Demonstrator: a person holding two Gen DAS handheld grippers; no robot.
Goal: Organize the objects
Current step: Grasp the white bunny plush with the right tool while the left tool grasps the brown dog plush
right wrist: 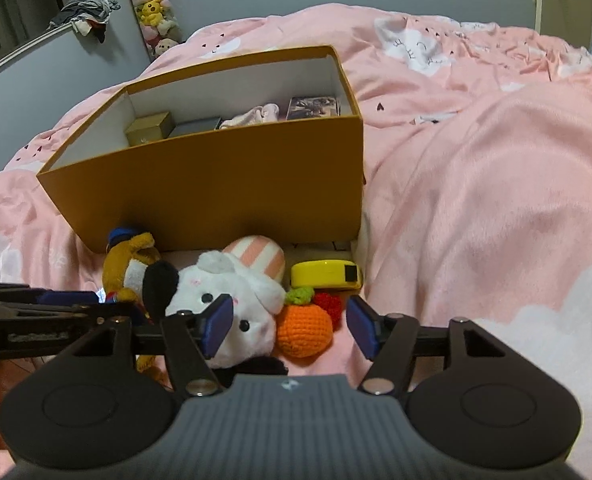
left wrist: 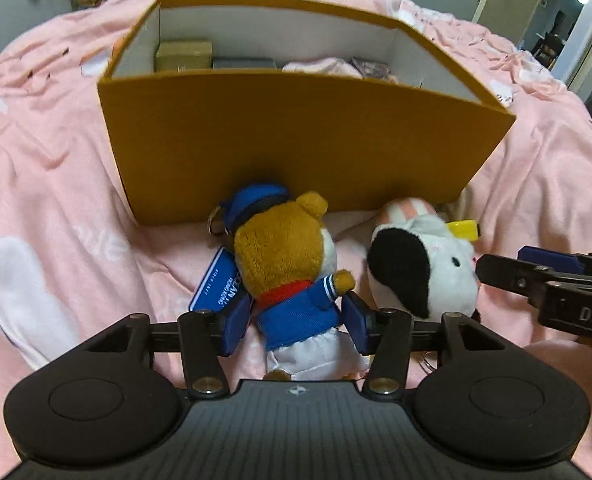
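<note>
A brown bear plush (left wrist: 283, 252) in a blue cap and jacket lies on the pink bedspread in front of the mustard box (left wrist: 296, 140). My left gripper (left wrist: 296, 320) is open, its blue pads flanking the bear's body; a blue tag card (left wrist: 217, 280) lies beside the left pad. A white plush with a black ear (right wrist: 223, 292) lies to the bear's right. My right gripper (right wrist: 289, 328) is open around an orange crochet fruit (right wrist: 304, 330), with its left pad against the white plush's face. A red crochet piece (right wrist: 330, 305) and a yellow case (right wrist: 326, 274) lie just beyond.
The open mustard box (right wrist: 215, 184) holds a gold box (right wrist: 149, 130), a dark box, pink cloth and a printed tin (right wrist: 312, 107). The rumpled pink bedspread (right wrist: 476, 184) spreads all around. Stacked plush toys (right wrist: 153, 8) stand by the grey wall.
</note>
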